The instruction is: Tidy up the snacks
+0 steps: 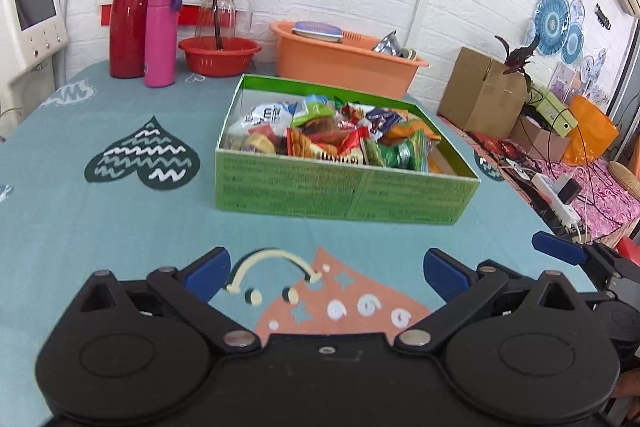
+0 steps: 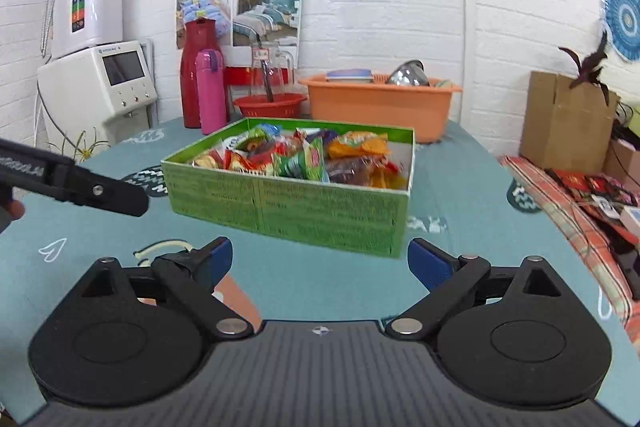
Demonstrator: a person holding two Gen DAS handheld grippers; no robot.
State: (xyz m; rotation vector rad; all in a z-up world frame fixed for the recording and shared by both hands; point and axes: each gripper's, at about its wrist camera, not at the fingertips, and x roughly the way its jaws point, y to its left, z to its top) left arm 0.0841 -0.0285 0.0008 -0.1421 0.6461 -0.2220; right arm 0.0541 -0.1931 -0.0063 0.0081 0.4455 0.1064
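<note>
A green cardboard box (image 1: pixel 344 193) stands on the teal tablecloth, filled with several colourful snack packets (image 1: pixel 332 137). It also shows in the right wrist view (image 2: pixel 288 209) with the snack packets (image 2: pixel 304 155) inside. My left gripper (image 1: pixel 326 273) is open and empty, low over the cloth in front of the box. My right gripper (image 2: pixel 320 261) is open and empty, just in front of the box's near wall. The right gripper's blue fingertip (image 1: pixel 558 247) shows at the right edge of the left wrist view. The left gripper's black body (image 2: pixel 80 183) shows at the left of the right wrist view.
Behind the box stand a red jug (image 1: pixel 134 15), a pink flask (image 1: pixel 160 35), a red bowl (image 1: pixel 220 55) with a glass pitcher, and an orange tub (image 1: pixel 344 61). A cardboard carton (image 1: pixel 480 91) and a power strip (image 1: pixel 560 203) lie on a bench to the right.
</note>
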